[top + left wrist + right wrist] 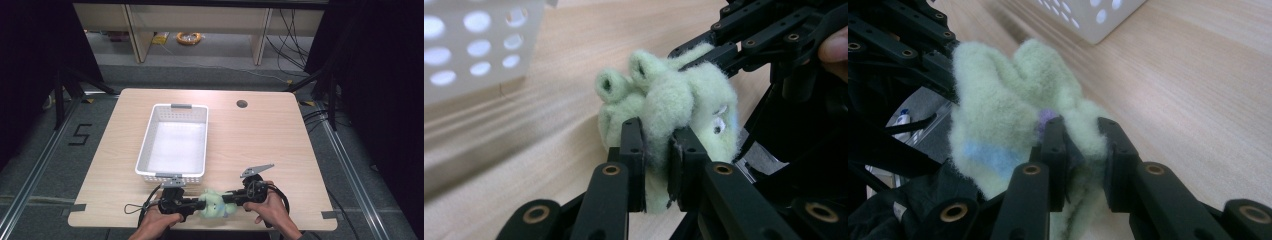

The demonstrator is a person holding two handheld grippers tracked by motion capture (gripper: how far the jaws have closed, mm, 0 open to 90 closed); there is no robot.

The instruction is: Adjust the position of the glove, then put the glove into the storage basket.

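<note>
High view: a pale green fleece glove point(214, 203) sits close to the tabletop's point(260, 140) near edge, about midway along it, caught between the two tongs. The left tongs point(196, 204) come in from the left and the right tongs point(231, 199) from the right, so the glove's long axis runs roughly along that near edge. Both hands are equally near. A white perforated basket point(174, 142) stands just behind the glove, toward the far edge, its near wall close to the left tongs; it looks empty. The right half of the tabletop is bare wood, offering open room.

Left gripper view: the left tongs point(656, 162) are drawn narrow and pinch a fold of the glove point(674, 100), pads sunk into the fleece. Two rolled finger tubes stand up at the far side. The right tongs' black linkage bears on the glove from beyond. The basket wall point(479, 45) lies to the upper left, apart from the glove.

Right gripper view: the right tongs point(1080, 152) are likewise narrow and clamped on fleece, a purple patch showing at the pinch and a pale blue band lower on the glove point(998, 115). The basket corner point(1093, 17) lies ahead, well apart. Judgement: lifting toward the basket means carrying the glove away from the near edge and over the basket's near wall.
</note>
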